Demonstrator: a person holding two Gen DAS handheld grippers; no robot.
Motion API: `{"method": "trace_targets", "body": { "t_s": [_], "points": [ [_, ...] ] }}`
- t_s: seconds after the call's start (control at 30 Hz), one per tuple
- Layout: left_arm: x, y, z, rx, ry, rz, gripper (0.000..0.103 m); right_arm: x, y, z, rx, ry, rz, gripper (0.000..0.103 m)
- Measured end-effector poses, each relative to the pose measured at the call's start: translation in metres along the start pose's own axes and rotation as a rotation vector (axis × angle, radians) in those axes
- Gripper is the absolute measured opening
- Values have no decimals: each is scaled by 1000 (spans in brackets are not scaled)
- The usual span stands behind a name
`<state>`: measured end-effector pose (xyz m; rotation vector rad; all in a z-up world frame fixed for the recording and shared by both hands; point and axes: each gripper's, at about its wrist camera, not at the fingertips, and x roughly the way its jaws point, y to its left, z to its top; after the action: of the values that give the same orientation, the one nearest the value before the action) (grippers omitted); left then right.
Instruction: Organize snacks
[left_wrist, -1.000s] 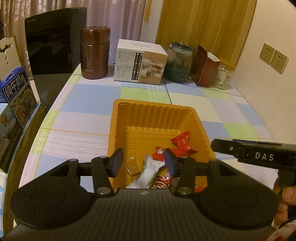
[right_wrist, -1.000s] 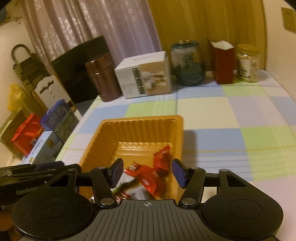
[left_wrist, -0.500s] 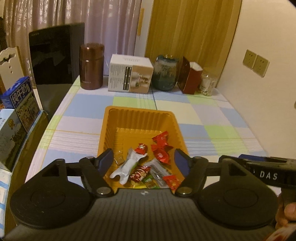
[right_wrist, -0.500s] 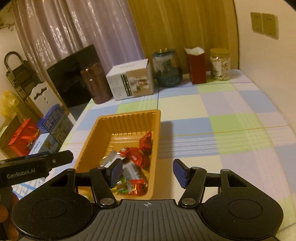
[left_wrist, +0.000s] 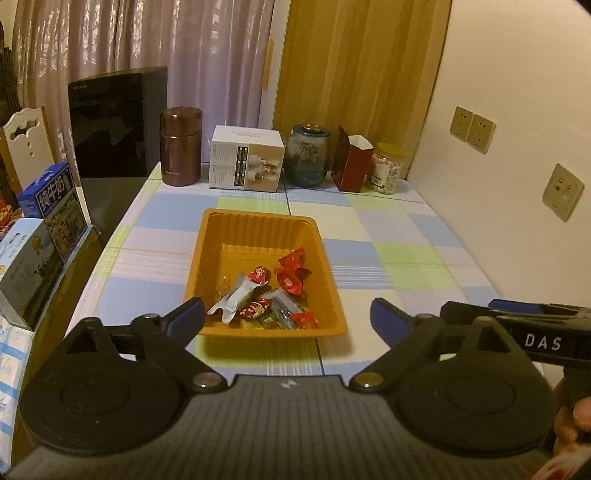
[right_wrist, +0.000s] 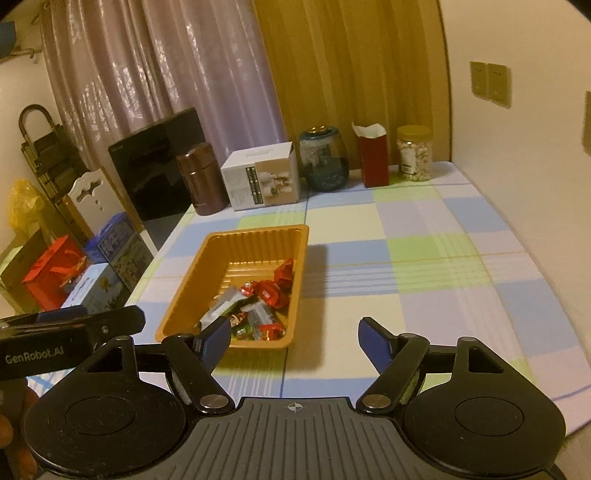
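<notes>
An orange plastic tray (left_wrist: 258, 225) (right_wrist: 255, 236) sits on the checked tablecloth and holds several wrapped snacks (left_wrist: 273, 295) (right_wrist: 258, 302), mostly red wrappers plus a white sachet. My left gripper (left_wrist: 288, 317) hangs above and in front of the tray's near rim, its jaws opening wide with nothing gripped between them. My right gripper (right_wrist: 293, 339) is above the cloth just right of the tray's near corner, jaws also opening and empty. Each gripper shows at the edge of the other's view.
Along the table's far edge stand a brown flask (left_wrist: 181, 147), a white box (left_wrist: 245, 158), a dark glass jar (left_wrist: 308, 157), a red carton (left_wrist: 352, 164) and a nut jar (left_wrist: 386, 170). Milk cartons (left_wrist: 55, 199) and a black panel stand beside the table on the left. A wall runs along the right.
Both grippers have pulled back and up from the tray, which now shows whole. Both pairs of jaws have spread wider. The snacks stay in the tray.
</notes>
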<state>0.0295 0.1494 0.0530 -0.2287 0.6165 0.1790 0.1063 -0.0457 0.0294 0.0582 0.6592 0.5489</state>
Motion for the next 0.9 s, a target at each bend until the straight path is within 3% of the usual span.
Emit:
{"method": "trace_targets", "body": {
  "t_s": [0.3, 0.9],
  "points": [
    [-33, -6, -21, -8, -13, -3, 102, -38, -2, -25, -21, -25, -50, 77],
    [-57, -13, -54, -16, -6, -16, 102, -63, -1, -56, -22, -37, -61, 77]
  ]
}}
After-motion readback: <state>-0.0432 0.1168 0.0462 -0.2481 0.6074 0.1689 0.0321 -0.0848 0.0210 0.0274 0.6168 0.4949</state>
